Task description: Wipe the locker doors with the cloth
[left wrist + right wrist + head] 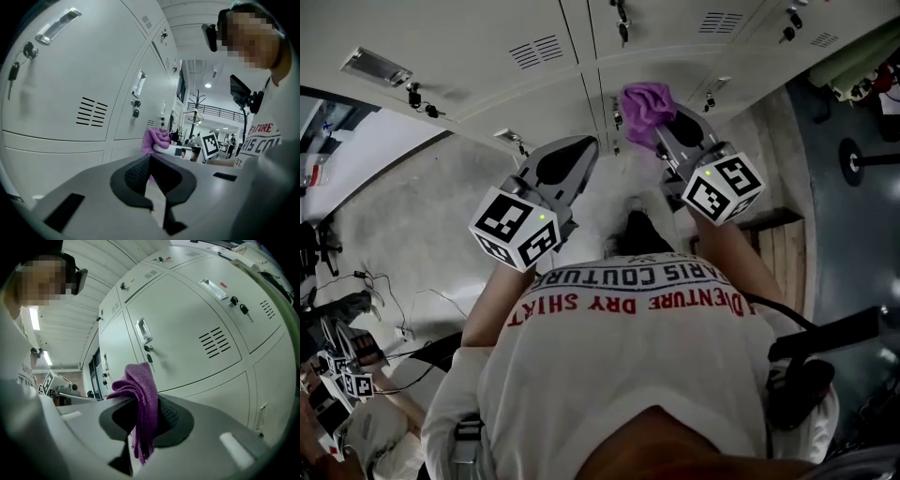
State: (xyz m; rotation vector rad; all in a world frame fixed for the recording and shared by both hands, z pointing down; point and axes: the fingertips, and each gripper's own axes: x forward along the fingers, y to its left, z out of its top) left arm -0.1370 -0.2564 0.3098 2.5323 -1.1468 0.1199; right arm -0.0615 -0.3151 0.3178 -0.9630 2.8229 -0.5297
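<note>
Clamped in the right claw (pixel 667 139) at the frame's upper centre, near the locker doors (pixel 487 37), the cloth (pixel 645 105) hangs loosely and might slip under wiping friction; the left claw (pixel 567 164) sits closed together, empty.

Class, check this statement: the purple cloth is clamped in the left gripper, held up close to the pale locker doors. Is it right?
Wrong gripper. The purple cloth is clamped in the right gripper; the right gripper view shows it pinched between those jaws. The rest stands: it is held up close to the pale locker doors.
</note>
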